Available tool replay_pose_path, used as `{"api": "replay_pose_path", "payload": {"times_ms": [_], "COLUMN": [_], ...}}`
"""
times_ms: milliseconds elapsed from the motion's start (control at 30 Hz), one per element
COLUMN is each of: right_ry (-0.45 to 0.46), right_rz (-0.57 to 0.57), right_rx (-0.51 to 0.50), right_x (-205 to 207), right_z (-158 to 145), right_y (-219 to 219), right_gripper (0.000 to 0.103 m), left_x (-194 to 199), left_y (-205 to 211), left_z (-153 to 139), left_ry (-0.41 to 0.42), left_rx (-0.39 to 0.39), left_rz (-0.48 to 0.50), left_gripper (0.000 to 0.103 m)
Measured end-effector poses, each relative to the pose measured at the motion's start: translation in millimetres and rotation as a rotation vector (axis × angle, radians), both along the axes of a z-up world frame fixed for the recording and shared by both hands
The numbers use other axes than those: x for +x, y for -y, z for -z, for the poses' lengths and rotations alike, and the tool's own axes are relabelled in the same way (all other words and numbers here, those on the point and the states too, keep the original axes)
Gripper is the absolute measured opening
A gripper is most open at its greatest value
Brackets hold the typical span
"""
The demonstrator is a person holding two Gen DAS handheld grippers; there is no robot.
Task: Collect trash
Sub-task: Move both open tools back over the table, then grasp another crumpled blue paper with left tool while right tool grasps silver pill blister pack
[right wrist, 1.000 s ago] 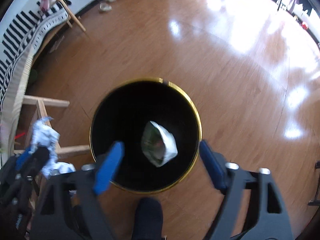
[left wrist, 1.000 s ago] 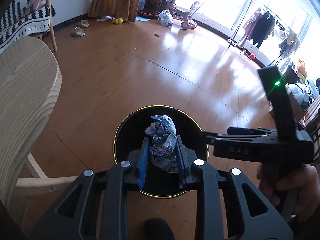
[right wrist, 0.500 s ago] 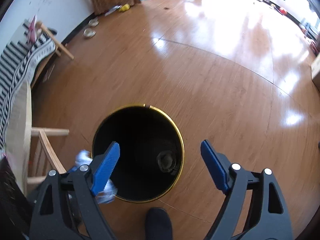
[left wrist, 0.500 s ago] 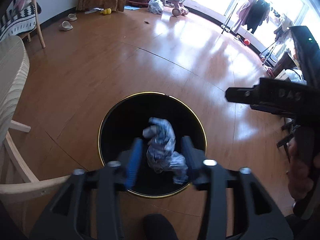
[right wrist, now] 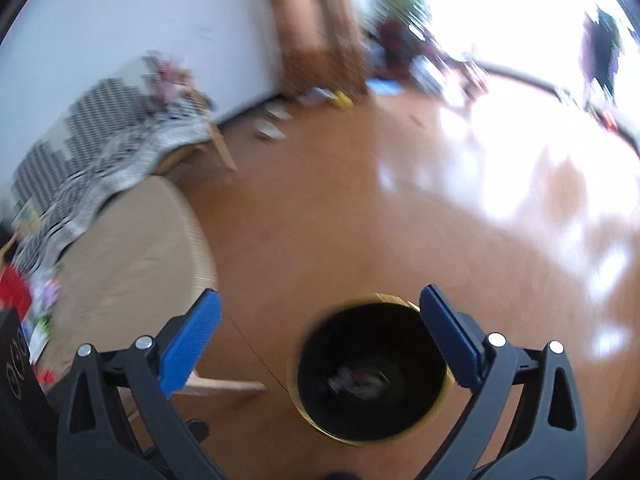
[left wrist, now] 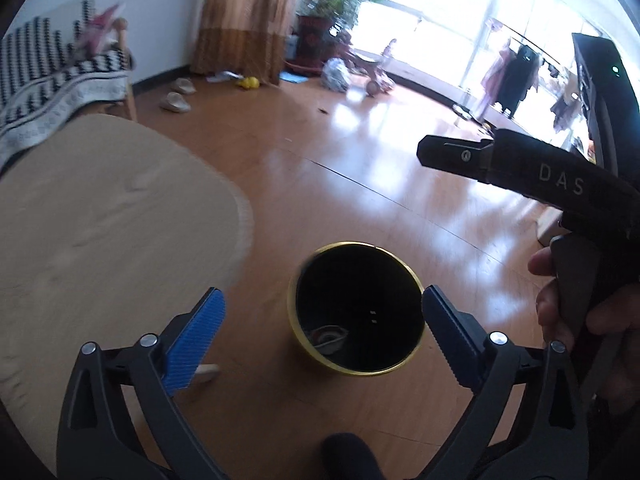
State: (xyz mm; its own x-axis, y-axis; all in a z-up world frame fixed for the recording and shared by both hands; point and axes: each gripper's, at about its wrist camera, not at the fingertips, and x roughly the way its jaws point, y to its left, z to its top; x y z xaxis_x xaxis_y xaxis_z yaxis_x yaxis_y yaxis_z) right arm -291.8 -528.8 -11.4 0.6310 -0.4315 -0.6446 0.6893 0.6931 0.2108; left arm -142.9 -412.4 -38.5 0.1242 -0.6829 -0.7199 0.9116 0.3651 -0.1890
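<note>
Wood floor, black gold-rimmed round bin point(left wrist: 358, 312) holding dropped trash. Left tongs point(left wrist: 320, 336) and right tongs point(right wrist: 318, 338) just opened wide, both empty. Head to the pale wooden bench point(left wrist: 100, 216) next.

Glossy, sunlit wooden plank floor point(left wrist: 328, 184); matt pale wood-grain round table point(left wrist: 100, 220) at left; shiny gold-rimmed black round bin point(left wrist: 356, 308); ribbed blue gripper pads point(left wrist: 196, 340); woven black-and-white cloth point(left wrist: 52, 80) far left.

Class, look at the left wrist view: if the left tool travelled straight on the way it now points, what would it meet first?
Most likely the black bin with the gold rim. The left tool, open and empty, frames its mouth, so it would probably enter the opening, towards the trash at the bottom. Depth is uncertain in this fisheye view.
</note>
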Motion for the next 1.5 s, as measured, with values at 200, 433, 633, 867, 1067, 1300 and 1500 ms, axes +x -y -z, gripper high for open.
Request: {"api": "replay_pose_path", "payload": {"times_ms": [200, 433, 633, 867, 1067, 1300, 1500], "right_ry": [-0.005, -0.068, -0.178, -0.282, -0.334, -0.323, -0.34], "right_rz": [-0.307, -0.645, -0.891, -1.062, -1.081, -1.126, -1.184], "right_rx": [0.102, 0.197, 0.124, 0.019, -0.013, -0.116, -0.206], "right_x": [97, 198, 239, 265, 280, 283, 295], "right_z": [-12, -3, 16, 51, 70, 66, 67], "right_y": [-86, -212, -318, -394, -404, -417, -427], "right_gripper": [0.096, 0.096, 0.096, 0.091, 0.088, 0.087, 0.07], "left_x": [71, 145, 192, 235, 272, 283, 266], "left_y": [-121, -297, -443, -507, -509, -508, -514], "left_z": [-38, -47, -30, 2, 29, 38, 13], "left_ry": [0.035, 0.155, 0.176, 0.108, 0.073, 0.025, 0.035], "left_rx": [0.029, 0.101, 0.173, 0.214, 0.223, 0.272, 0.23], "left_rz": [-0.266, -0.601, -0.842, -0.905, -0.911, -0.941, -0.966], "left_gripper": [0.096, 0.096, 0.096, 0.096, 0.095, 0.032, 0.03]}}
